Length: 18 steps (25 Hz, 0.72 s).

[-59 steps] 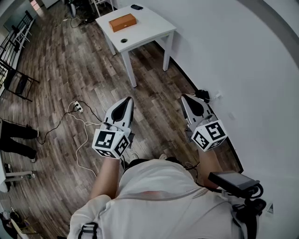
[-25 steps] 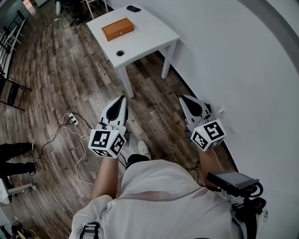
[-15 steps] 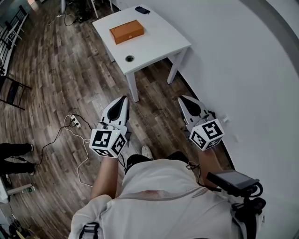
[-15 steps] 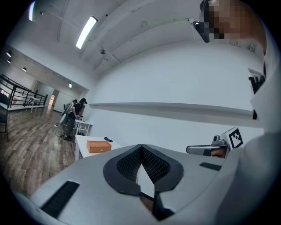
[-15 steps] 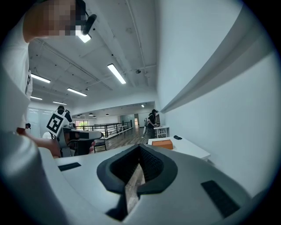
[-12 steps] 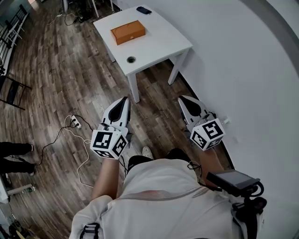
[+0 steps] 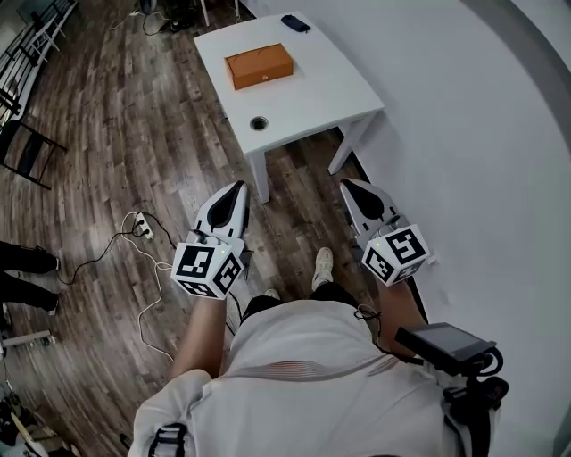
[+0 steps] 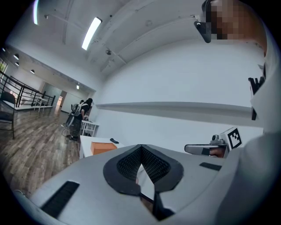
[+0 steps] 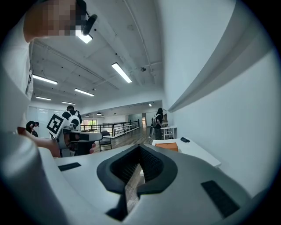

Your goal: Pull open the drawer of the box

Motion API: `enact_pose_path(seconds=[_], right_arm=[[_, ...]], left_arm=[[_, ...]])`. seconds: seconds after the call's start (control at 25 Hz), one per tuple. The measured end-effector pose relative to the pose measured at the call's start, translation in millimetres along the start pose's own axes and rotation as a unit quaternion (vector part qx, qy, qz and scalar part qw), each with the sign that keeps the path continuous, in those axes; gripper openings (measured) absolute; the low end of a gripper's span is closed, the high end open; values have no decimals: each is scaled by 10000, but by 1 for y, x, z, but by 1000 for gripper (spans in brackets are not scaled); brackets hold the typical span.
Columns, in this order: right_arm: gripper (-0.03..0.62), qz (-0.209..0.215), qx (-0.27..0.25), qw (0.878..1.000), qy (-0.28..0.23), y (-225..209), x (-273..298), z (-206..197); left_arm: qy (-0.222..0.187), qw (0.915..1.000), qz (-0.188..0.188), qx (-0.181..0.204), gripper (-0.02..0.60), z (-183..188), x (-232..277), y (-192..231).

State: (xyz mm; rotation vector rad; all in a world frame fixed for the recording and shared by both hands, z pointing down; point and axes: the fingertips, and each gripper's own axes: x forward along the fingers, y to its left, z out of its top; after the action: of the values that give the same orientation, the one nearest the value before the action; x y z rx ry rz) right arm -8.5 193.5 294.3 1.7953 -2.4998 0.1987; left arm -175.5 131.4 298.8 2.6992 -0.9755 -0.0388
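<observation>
You stand on a wood-plank floor (image 7: 134, 116) beside a plain white wall (image 7: 482, 152). At your far left a black folding chair (image 7: 27, 153) stands on the planks. Below it, at the frame's edge, are another person's legs (image 7: 22, 268). Nearer in, a power strip (image 7: 143, 228) lies on the floor with a white cable (image 7: 153, 294) trailing from it towards your feet.

Your left gripper (image 7: 238, 186) is held out level over the floor. Its jaws are pressed together at the tips, with nothing between them. Just ahead of it stands the near leg (image 7: 260, 178) of a white table (image 7: 321, 89), between that gripper and the table top.

The box (image 7: 259, 66), orange and flat, lies on the far half of that top, well apart from both grippers. Its drawer front cannot be made out from here. A round cable hole (image 7: 259, 123) sits in the top between you and the box. A small dark object (image 7: 295, 23) lies at the far edge beyond it.

Your shoe (image 7: 322, 266) shows on the floor between the two grippers. Your right gripper (image 7: 347, 184) points towards the table's right leg (image 7: 341, 153), close along the wall. Its jaws also meet at the tips and hold nothing. A dark device (image 7: 444, 346) hangs at your right side.
</observation>
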Motion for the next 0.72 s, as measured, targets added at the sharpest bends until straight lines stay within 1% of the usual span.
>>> enact_pose_path(seconds=[0.2,0.4,0.6,0.72], right_arm=[[3,208,7,9998,-74,-56,19,10],[3,472,-72,9987,-150,-112,42,21],[3,855,-33,9963,-83,-156,60,20],[3,1009,17,9949,-61,-177,74,19]], left_arm=[[-71,9996,259,98,9,9,45,-10],[-182,9977,634,142,9,14,90,-11],[-239,9931,1144,92,9,16,124,-11],[-257,9905,1347,78,9,17,143,-9]])
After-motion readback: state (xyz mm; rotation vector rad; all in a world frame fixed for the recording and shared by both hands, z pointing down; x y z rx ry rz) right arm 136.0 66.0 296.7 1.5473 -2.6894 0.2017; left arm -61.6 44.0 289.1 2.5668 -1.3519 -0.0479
